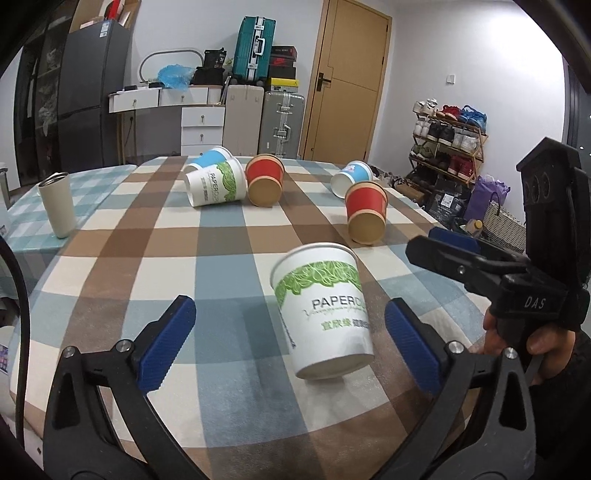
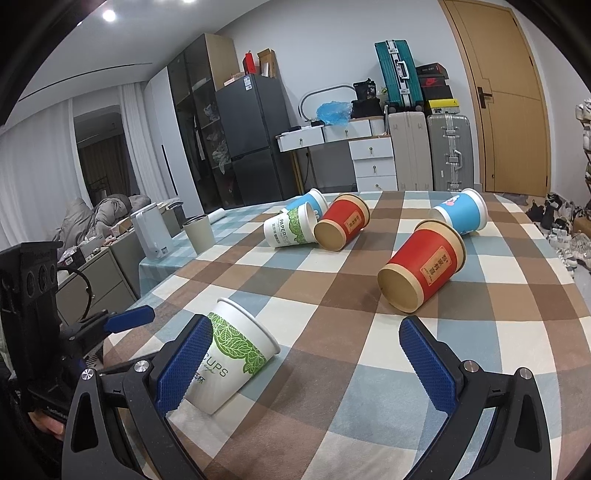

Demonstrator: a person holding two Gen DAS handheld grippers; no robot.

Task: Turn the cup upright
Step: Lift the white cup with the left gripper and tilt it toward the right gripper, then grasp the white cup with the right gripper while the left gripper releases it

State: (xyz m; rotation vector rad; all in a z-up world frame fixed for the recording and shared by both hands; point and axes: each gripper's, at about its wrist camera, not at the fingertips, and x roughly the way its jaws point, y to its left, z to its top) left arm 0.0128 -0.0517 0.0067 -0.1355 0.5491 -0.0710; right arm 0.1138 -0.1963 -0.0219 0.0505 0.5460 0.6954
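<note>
Pale walls; wooden door (image 1: 347, 79) right of stacked suitcases (image 1: 282, 123), white drawer unit (image 1: 202, 127), dark fridge (image 2: 255, 138), shoe rack (image 1: 448, 144), white curtains (image 2: 33, 173), ceiling spots lit.

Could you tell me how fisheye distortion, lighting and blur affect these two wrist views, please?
Left wrist view: the door frame bows, corners vignette black, and the near white cup is slightly soft, with a faint shadow on the tablecloth. Right wrist view: ceiling lights glare at top left, the wardrobe leans, and the near red cup looks sharp.
</note>
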